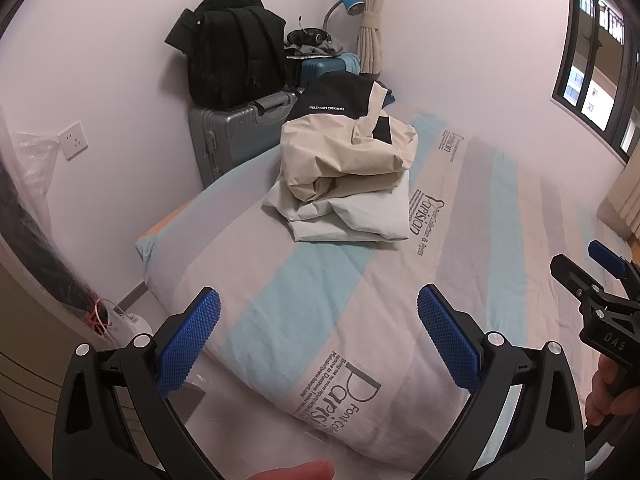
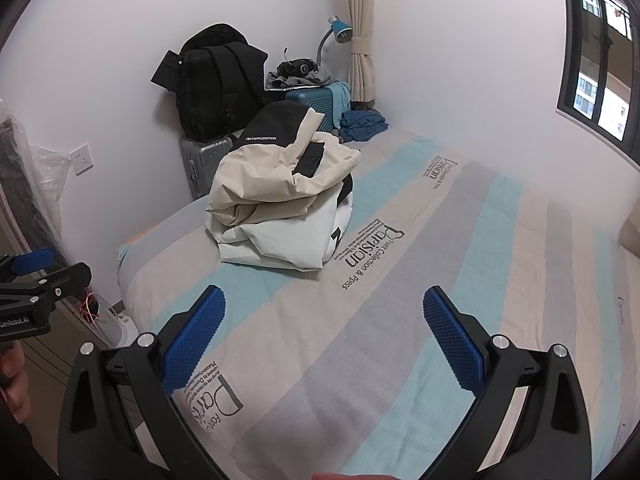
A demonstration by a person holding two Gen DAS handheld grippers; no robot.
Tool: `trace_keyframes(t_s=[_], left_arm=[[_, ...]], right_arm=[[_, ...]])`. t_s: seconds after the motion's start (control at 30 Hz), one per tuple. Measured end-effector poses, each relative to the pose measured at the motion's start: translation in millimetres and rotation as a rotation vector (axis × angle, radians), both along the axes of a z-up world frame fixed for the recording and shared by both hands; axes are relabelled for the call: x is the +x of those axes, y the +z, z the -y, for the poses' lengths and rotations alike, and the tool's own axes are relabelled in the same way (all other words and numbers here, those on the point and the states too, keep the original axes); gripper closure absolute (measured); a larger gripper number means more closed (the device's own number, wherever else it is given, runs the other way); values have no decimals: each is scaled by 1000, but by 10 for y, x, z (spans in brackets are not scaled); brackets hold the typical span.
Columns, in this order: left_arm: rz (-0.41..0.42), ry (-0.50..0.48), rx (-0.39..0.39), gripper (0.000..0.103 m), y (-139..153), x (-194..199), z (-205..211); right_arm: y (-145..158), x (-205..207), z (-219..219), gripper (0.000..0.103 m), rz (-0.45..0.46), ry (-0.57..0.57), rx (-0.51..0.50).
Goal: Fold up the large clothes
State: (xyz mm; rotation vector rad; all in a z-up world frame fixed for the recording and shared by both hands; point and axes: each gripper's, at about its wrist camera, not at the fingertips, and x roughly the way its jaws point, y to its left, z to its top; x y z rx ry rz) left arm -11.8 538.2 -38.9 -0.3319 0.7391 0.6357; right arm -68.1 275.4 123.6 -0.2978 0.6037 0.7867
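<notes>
Bedroom corner, white walls, window on the right; bed point(image 2: 400, 320) with a striped blue/beige/grey printed cover takes up most of both views. Beige-and-black jacket point(image 1: 344, 152) sits on the far part of the bed near the wall side, already bundled, resting on top of a pale grey-white folded garment point(image 1: 352, 216); the two touch and form one stack. Behind them stand a grey suitcase point(image 1: 236, 136) with a black backpack point(image 1: 232, 48) on top, and a crumpled blue cloth point(image 2: 362, 124) lies at the far end of the bed. Left gripper point(image 1: 320, 336) and right gripper point(image 2: 324, 336) both hover over the near bed, well apart from the stack, fingers spread wide, nothing between them. Handling guess: shell fabric looks light, soft and somewhat slick, with no stiffness, so it will sag and slide when lifted from one point. Bulk at the rolled lower edge and black hood/collar patch may spring open. Best hold looks like two points, one per gripper, on a doubled edge or seam rather than a single layer, e.g. the bundle's two outer corners. Pinching the jacket only risks dragging the lower garment with it. Cannot tell whether this stack counts as finished.
</notes>
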Motion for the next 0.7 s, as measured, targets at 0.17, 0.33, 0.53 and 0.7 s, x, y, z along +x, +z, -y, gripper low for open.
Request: trace_keyframes(t_s=[0.17, 0.33, 0.53, 0.7], left_arm=[[0, -8, -26, 6, -14, 23, -35], [2, -6, -31, 6, -21, 32, -69], [1, -14, -19, 6, -19, 50, -56], [12, -27, -10, 6, -7, 55, -13]], right_arm=[[2, 13, 7, 7, 2, 1, 3], [-2, 1, 15, 8, 4, 3, 0], [-5, 15, 4, 7, 1, 0, -5], [-5, 16, -15, 7, -1, -1, -4]])
